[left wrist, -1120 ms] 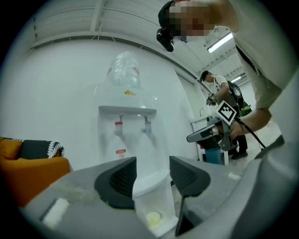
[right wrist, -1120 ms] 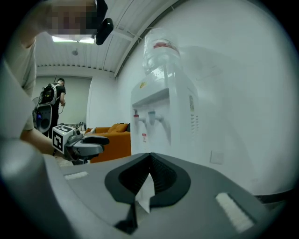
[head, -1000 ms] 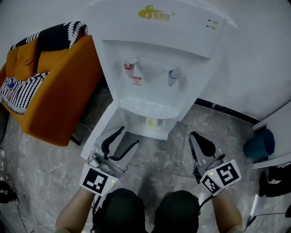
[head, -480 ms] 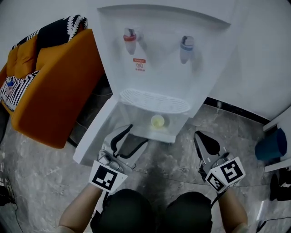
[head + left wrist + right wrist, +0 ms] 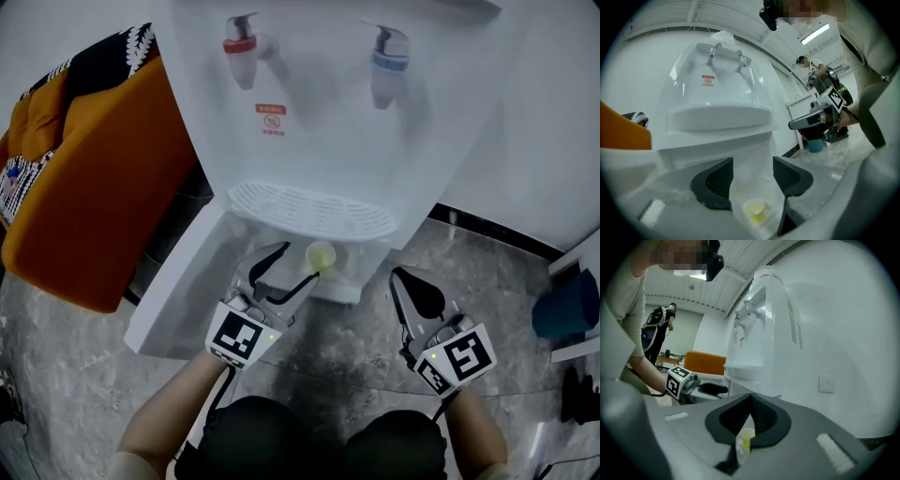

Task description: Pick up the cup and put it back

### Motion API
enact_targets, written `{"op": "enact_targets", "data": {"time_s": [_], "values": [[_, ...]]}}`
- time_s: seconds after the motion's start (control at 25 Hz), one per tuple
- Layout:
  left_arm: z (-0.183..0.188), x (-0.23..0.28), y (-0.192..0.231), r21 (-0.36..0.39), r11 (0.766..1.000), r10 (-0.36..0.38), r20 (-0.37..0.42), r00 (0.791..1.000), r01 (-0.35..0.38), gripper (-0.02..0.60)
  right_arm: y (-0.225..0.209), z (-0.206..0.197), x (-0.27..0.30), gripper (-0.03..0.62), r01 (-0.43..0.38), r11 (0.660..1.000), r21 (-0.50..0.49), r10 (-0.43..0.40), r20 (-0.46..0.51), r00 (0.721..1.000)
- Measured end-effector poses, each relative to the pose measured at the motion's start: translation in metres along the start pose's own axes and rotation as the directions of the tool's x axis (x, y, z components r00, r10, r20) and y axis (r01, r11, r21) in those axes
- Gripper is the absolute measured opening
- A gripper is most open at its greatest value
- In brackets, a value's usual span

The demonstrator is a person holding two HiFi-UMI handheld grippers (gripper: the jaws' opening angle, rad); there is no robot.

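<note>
You hold two grippers: the left gripper (image 5: 300, 262) and the right gripper (image 5: 401, 277). Before you stand one dispenser (image 5: 319, 122) with two taps, a red tap (image 5: 241, 47) and a blue tap (image 5: 388, 64), one drip tray (image 5: 309, 208), one cup (image 5: 321, 254), one sofa (image 5: 94, 187) and one blue bin (image 5: 562, 305).

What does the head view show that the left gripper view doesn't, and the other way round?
Only the head view: the marker cube on the left tongs and the person's knees. Only the left gripper view: a ceiling light and a second person far behind. Both: the yellow cup, the water dispenser, the right tongs, and the left tongs' jaws, which have just been opening, nothing between them.
</note>
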State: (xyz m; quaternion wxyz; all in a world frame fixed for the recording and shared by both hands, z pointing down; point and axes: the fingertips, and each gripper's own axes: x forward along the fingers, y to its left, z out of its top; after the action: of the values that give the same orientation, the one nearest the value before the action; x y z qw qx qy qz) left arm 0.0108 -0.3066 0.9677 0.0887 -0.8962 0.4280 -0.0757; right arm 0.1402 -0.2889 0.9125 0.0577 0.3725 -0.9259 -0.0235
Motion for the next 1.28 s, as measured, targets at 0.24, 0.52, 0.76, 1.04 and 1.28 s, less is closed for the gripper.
{"op": "enact_targets", "data": {"time_s": [0.24, 0.52, 0.76, 1.04, 1.28], "values": [[-0.047, 0.039, -0.001, -0.008, 0.999, -0.036, -0.047, 0.998, 0.036, 0.298, 0.010, -0.031, 0.019, 0.003, -0.038, 0.999, 0.031, 0.038, 0.004, 0.999], [-0.102, 0.067, -0.008, -0.018, 0.998, -0.064, -0.122, 0.991, 0.062, 0.353, 0.025, -0.067, 0.039, 0.003, -0.070, 0.994, 0.080, 0.072, -0.015, 0.997], [-0.151, 0.086, -0.011, -0.079, 0.997, -0.042, -0.193, 0.980, 0.027, 0.354, 0.024, -0.091, 0.053, 0.003, -0.064, 0.993, 0.102, 0.068, -0.034, 0.997], [-0.186, 0.101, -0.001, -0.131, 0.990, 0.012, -0.260, 0.966, -0.047, 0.369, 0.022, -0.110, 0.068, 0.003, -0.049, 0.990, 0.134, 0.057, -0.058, 0.997], [-0.205, 0.110, -0.010, -0.140, 0.990, -0.045, -0.311, 0.949, 0.001, 0.379, 0.032, -0.118, 0.069, 0.003, -0.081, 0.990, 0.119, 0.091, -0.079, 0.993]]}}
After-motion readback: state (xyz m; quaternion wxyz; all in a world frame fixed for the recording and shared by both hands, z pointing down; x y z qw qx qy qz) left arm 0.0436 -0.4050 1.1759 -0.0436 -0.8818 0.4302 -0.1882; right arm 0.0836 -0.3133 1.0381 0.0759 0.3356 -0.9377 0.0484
